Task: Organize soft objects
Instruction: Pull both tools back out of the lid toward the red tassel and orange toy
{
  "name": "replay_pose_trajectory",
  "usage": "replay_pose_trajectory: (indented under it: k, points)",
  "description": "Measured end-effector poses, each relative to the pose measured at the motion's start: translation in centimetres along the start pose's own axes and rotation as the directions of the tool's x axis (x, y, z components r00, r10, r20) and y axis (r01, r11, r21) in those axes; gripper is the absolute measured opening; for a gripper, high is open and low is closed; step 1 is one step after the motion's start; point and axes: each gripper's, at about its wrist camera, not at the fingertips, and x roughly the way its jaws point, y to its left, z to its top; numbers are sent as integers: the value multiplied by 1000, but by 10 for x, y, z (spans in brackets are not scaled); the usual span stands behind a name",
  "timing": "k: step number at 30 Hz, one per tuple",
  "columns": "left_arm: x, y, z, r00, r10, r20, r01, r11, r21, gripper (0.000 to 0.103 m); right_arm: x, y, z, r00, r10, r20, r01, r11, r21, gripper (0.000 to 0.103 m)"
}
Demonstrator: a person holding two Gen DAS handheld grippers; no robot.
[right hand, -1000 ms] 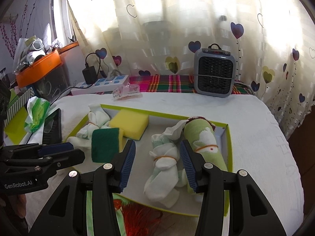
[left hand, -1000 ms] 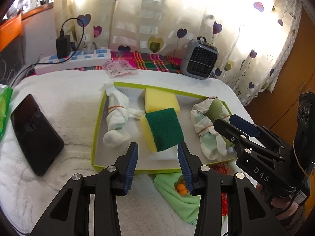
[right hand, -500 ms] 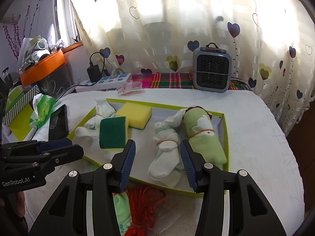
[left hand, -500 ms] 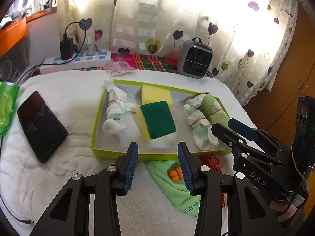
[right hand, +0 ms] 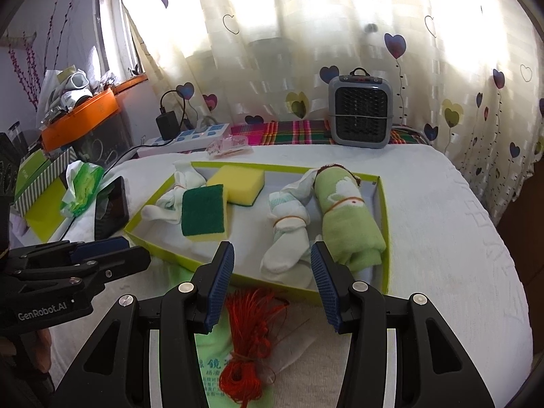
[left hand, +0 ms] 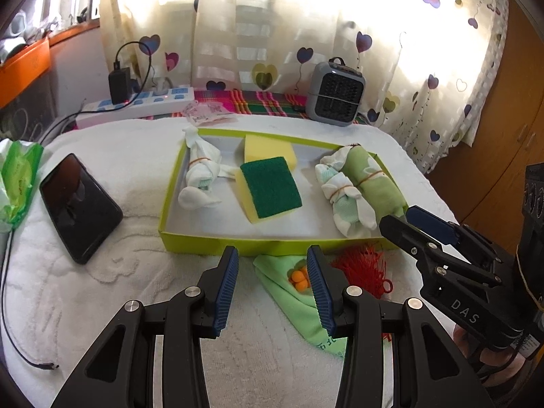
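Both jaws spread, empty – hovering over white towelled table point(left hand: 102, 272), shallow lime-green cardboard tray point(left hand: 210, 243), heart-print curtain point(right hand: 306, 34) behind.

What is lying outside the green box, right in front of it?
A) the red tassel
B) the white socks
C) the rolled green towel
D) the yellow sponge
A: the red tassel lies on the white cover in front of the box, while the sponges, socks and rolled towel are all inside it.

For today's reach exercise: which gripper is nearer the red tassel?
Right. The right gripper hangs open directly above the red tassel; the left gripper sits open off to its left, over the green cloth.
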Motion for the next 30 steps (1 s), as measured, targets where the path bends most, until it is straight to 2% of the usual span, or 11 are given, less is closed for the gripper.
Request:
replay_pose_trajectory:
  k: [4, 12, 23, 30]
  points:
    - [0, -3, -6, 1000, 27, 0, -27, 1000, 17, 41, -4, -3, -6, 1000, 5, -3, -5, 1000, 13, 48]
    - [2, -5, -16, 1000, 23, -15, -23, 1000, 9, 40, -11, -10, -16, 1000, 3, -5, -3, 999, 34, 48]
    - [1, 16, -24, 1000, -5, -16, 3, 997, -82, 41, -19, -25, -31, 1000, 12, -23, -10, 996, 87, 48]
    - [5, 28, -31, 999, 2, -33, -6, 993, -120, 41, -22, -27, -41, 998, 43, -50, -38, 995, 97, 48]
